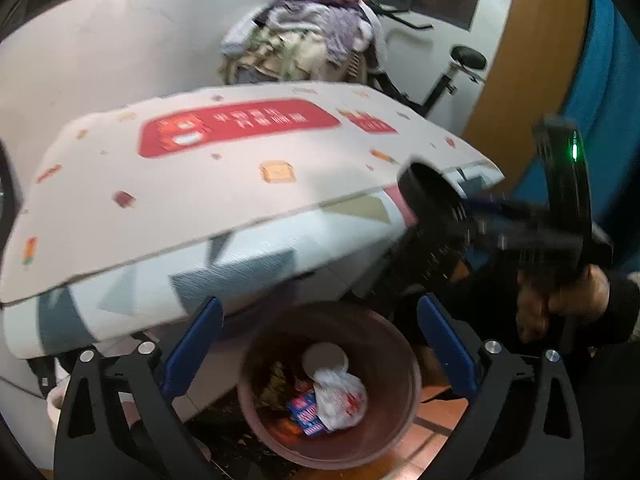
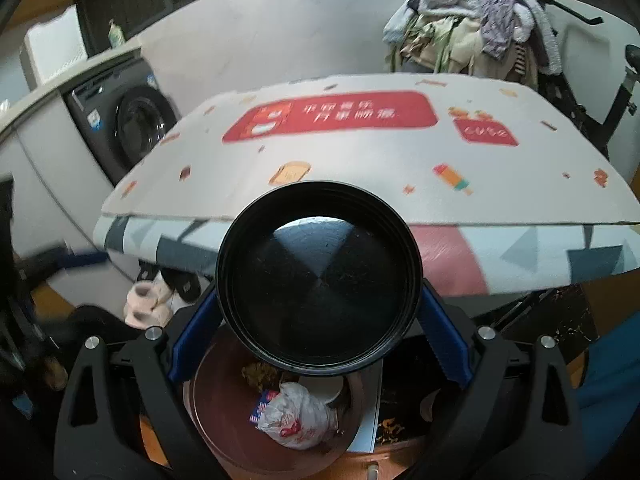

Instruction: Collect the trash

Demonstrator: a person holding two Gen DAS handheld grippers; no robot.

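A brown round trash bin point(image 1: 384, 364) stands on the floor below the table edge; it holds a white plastic bag point(image 1: 342, 398), a blue-red wrapper and a white lid. My left gripper point(image 1: 320, 344) is open and empty above the bin. My right gripper point(image 2: 320, 320) is shut on a black round bowl point(image 2: 318, 276), held on its side with its inside facing the camera, above the bin point(image 2: 224, 420). The bowl also shows in the left wrist view point(image 1: 432, 200), at the table's right edge.
A flat printed cardboard sheet point(image 1: 224, 176) lies on a table with a patterned cloth point(image 1: 248, 272). A pile of clothes point(image 1: 312, 44) and an exercise bike point(image 1: 452, 76) stand behind. A washing machine point(image 2: 128, 120) is at the left, slippers point(image 2: 148, 300) on the floor.
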